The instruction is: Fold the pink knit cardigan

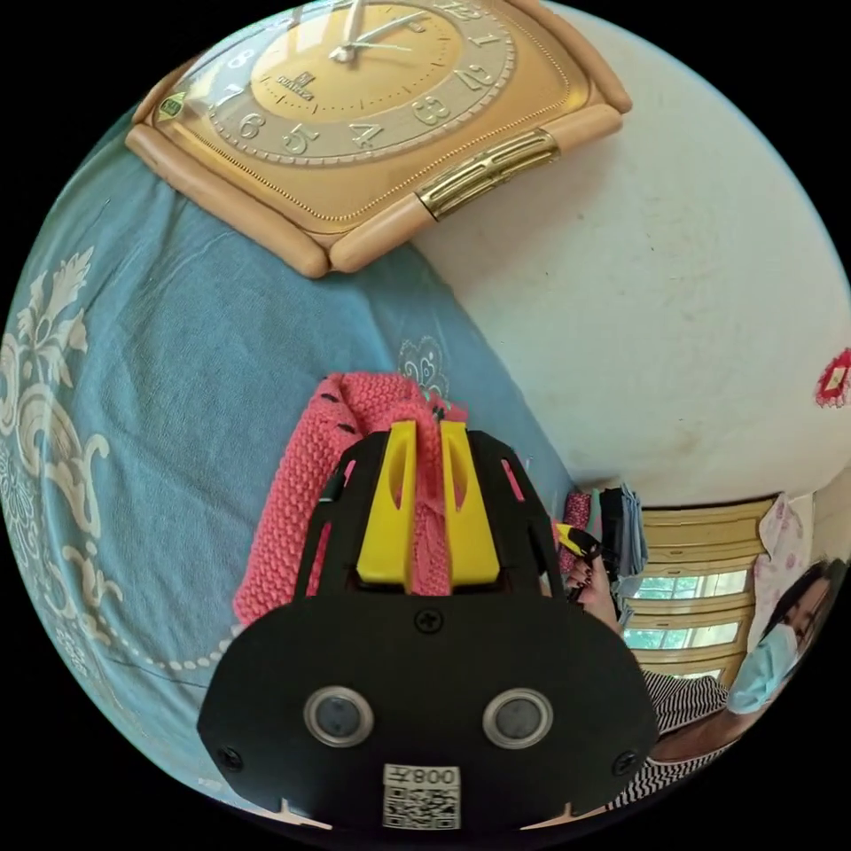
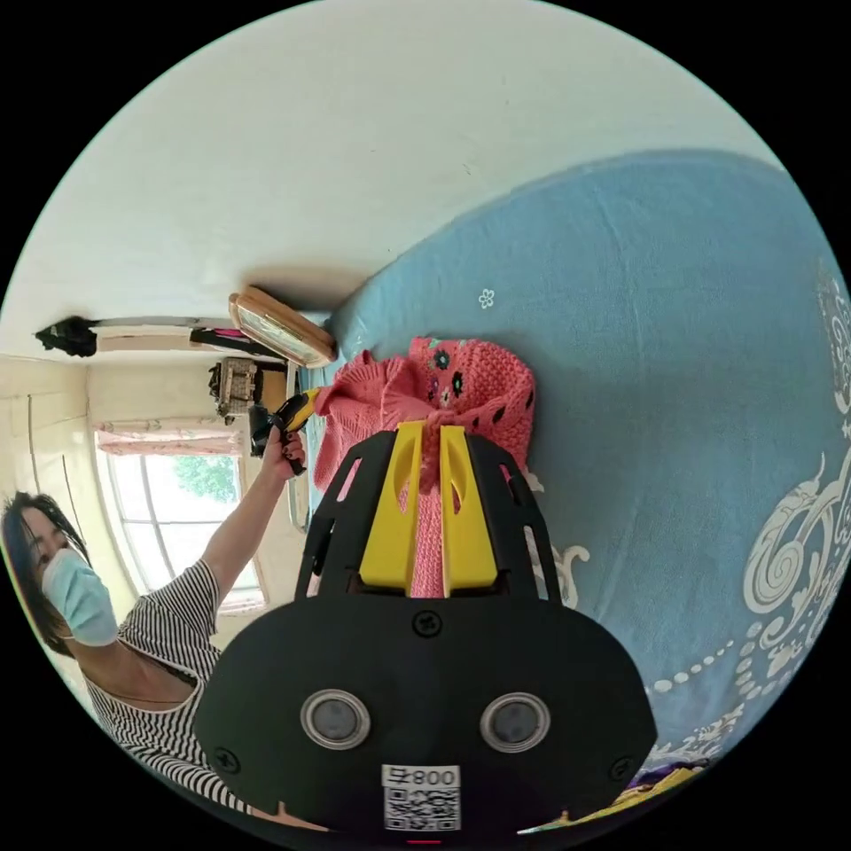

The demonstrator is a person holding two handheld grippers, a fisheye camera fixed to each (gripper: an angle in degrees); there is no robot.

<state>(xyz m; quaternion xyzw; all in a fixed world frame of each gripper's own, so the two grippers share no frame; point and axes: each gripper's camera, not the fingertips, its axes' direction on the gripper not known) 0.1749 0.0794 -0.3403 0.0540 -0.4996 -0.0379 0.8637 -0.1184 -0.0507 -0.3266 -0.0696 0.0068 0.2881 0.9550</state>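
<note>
In the left gripper view the left claw [image 1: 428,443] is clamped on a bunched fold of the pink cardigan [image 1: 292,505], held up against the blue bedspread [image 1: 177,355] with a clock [image 1: 372,115] at 12 o'clock. In the right gripper view the right claw [image 2: 430,448] likewise pinches the cardigan [image 2: 479,390], which bunches just beyond its tips. At 10 o'clock the person's arm [image 2: 239,523] stretches out toward the garment's far edge, the hand [image 2: 288,452] gripping the other tool.
</note>
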